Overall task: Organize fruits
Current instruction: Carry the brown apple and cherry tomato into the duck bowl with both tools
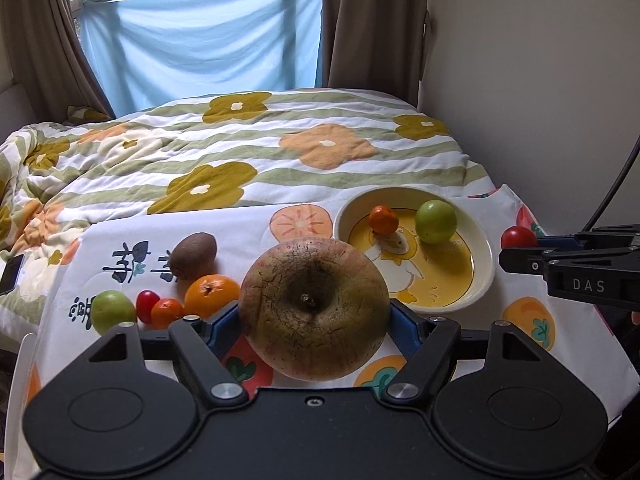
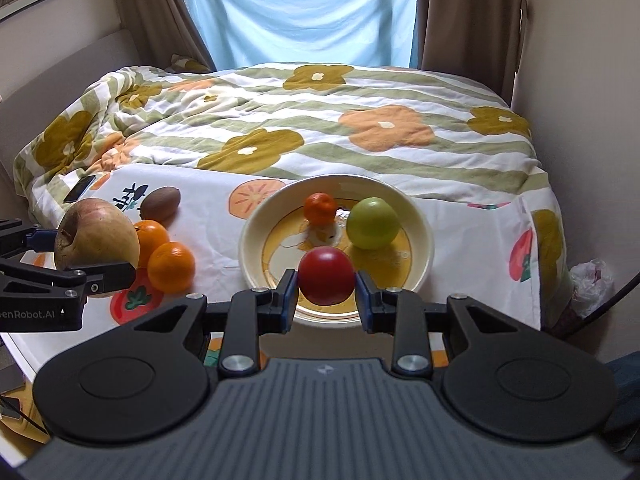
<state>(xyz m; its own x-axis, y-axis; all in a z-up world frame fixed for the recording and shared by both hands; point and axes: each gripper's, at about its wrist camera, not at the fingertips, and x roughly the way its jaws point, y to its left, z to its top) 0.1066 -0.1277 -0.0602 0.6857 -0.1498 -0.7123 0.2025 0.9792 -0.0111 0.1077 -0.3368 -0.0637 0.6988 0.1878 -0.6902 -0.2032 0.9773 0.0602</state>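
My left gripper point(image 1: 314, 316) is shut on a large russet apple point(image 1: 314, 308) and holds it above the cloth, left of the cream bowl point(image 1: 486, 256). The apple also shows in the right wrist view point(image 2: 96, 236). My right gripper point(image 2: 326, 284) is shut on a red cherry tomato point(image 2: 326, 277) over the near rim of the bowl point(image 2: 422, 248). The bowl holds a small tangerine point(image 2: 320, 208) and a green fruit point(image 2: 373, 229). On the cloth lie a kiwi point(image 1: 193, 255), an orange point(image 1: 211, 295), a small tangerine point(image 1: 166, 312), a red tomato point(image 1: 146, 304) and a green fruit point(image 1: 113, 311).
A fruit-print white cloth point(image 1: 248, 236) covers the near end of a bed with a flowered quilt point(image 1: 256, 152). A phone point(image 1: 10, 274) lies on the quilt at left. A wall point(image 1: 540, 80) runs along the right side. A plastic bag point(image 2: 592, 284) sits low at right.
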